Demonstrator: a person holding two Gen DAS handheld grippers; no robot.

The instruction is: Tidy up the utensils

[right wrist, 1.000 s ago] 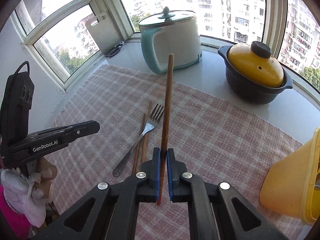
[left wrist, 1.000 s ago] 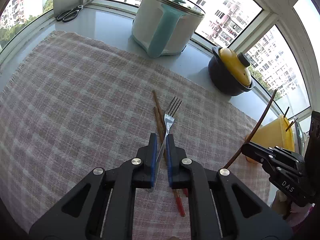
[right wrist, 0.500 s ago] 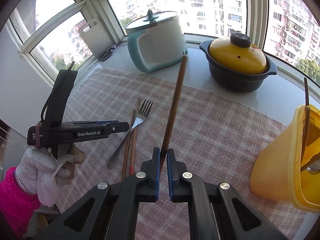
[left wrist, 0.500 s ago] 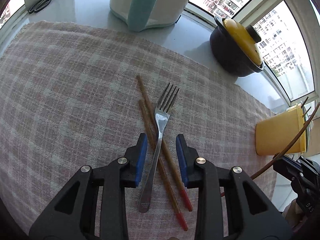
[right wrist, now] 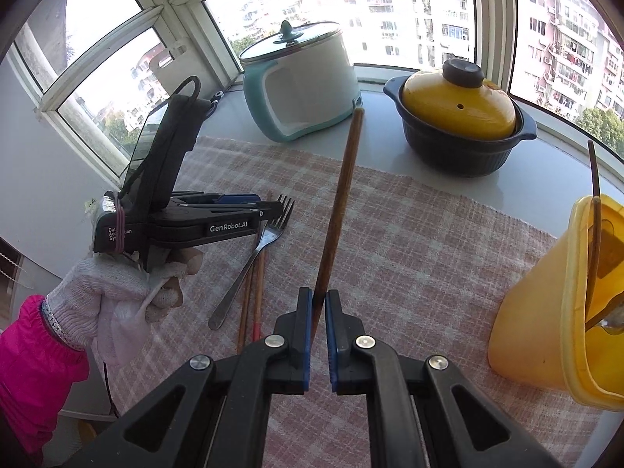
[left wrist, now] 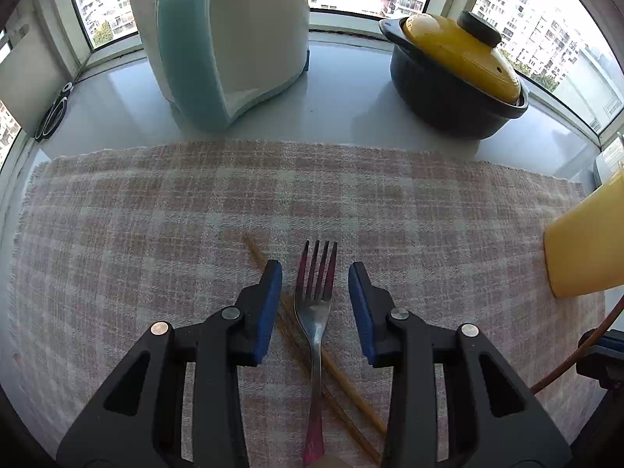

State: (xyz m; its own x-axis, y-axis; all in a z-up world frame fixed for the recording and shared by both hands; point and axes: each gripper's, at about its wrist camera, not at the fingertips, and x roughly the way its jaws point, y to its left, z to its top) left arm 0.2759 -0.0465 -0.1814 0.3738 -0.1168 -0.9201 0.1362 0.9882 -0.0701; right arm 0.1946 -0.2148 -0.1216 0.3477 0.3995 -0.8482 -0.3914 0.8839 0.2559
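The fork (left wrist: 314,312) lies flat on the checked cloth (left wrist: 156,214), crossing two wooden chopsticks (left wrist: 343,378) beneath its handle. A second ago the left gripper (left wrist: 315,300) was closed around that handle; half a second ago its fingers (left wrist: 267,312) had parted, and now they stand wide apart on either side of the tines, touching nothing. Judgement: the fork has been released or the grip abandoned, and the gripper has advanced toward the tines, so a fresh grasp is needed before the fork can be moved.

The right gripper (right wrist: 319,312) remains clamped on a single brown chopstick (right wrist: 339,199), which rises steeply from between its closed fingers. Over the last second this gripper has travelled rightward: the yellow holder (right wrist: 546,312), earlier at the frame's edge, now shows its open mouth with utensils already standing inside. Judgement: the held chopstick is about to be deposited there and needs tipping over the rim.

The holder stands at the right end of the cloth, well apart from the fork. Behind the cloth on the table (left wrist: 351,117) stand a white and teal pot (left wrist: 222,39) and a dark casserole with yellow lid (left wrist: 456,74); scissors (left wrist: 52,113) lie far left. Remaining on the cloth: the fork and two chopsticks.
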